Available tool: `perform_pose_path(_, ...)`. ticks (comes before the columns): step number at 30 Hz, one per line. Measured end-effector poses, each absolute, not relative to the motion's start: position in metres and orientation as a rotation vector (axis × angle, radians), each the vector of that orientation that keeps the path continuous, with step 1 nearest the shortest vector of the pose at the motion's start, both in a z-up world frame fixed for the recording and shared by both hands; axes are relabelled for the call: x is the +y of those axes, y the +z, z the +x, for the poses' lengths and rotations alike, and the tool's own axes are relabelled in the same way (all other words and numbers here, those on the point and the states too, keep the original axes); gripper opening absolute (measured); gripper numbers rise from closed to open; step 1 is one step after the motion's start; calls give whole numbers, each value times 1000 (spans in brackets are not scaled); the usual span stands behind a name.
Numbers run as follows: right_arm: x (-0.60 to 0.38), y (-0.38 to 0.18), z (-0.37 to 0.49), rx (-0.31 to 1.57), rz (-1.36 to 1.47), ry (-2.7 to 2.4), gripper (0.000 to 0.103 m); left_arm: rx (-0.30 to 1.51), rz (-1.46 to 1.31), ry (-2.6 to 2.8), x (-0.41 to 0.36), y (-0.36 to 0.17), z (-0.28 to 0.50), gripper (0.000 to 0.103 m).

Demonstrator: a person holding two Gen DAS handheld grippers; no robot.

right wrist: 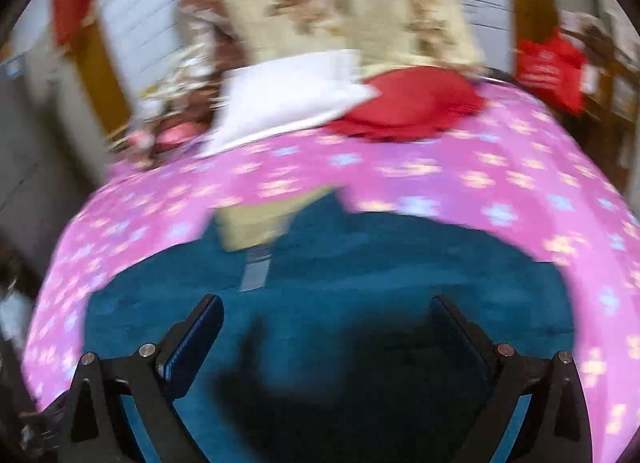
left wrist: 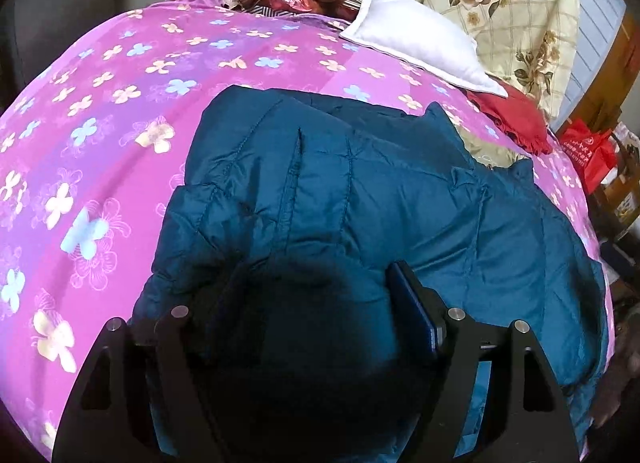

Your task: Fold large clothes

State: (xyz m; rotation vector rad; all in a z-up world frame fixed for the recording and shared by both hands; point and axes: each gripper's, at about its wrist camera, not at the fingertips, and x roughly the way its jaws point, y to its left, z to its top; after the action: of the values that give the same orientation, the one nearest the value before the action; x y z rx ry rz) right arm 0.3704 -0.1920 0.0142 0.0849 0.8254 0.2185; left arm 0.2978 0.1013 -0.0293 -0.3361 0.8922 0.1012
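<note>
I kept both tools low over the teal jacket [left wrist: 340, 191] on the bed [left wrist: 100, 111] — left tool [left wrist: 320, 303] opening, fabric bunched between, right tool [right wrist: 326, 327] apart and empty — ready to grab another fold.

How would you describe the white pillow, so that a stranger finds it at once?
Look at the bed with the pink flowered cover. At its far end, beyond the teal padded jacket, lies the white pillow, between a brown heap of cloth and a red cloth. It is the only plain white thing there.
</note>
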Motion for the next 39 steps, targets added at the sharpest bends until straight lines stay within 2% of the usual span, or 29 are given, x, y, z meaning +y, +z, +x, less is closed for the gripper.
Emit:
perform_pose_path(3, -155, -29, 375, 952, -60, 173, 103, 893, -331, 96, 100, -29, 297, 78)
perform_pose_path(7, -169, -2, 347, 839, 11, 227, 102, 885, -342, 96, 101, -23, 295, 78)
perform_pose_path(11, -196, 29, 297, 694, -47, 213, 102, 798, -353, 88, 102, -5, 281, 78)
perform_pose_path(15, -229, 19, 262, 642, -111, 131, 102, 770, -285, 39, 85, -1, 276, 78)
perform_pose_path(18, -260, -19, 265, 741, -39, 132, 102, 864, -234, 51, 73, -23, 284, 78)
perform_pose_path(20, -275, -48, 274, 817, 72, 164, 103, 854, -191, 71, 67, -28, 283, 80)
perform_pose_path(24, -280, -52, 279, 831, 115, 184, 103, 848, -223, 67, 71, -32, 283, 83)
perform_pose_path(34, -285, -51, 281, 852, 109, 200, 103, 829, -252, 43, 74, -29, 277, 86)
perform_pose_path(39, -312, -10, 235, 689, 166, 187, 102, 755, -289, 13, 96, 3, 243, 86)
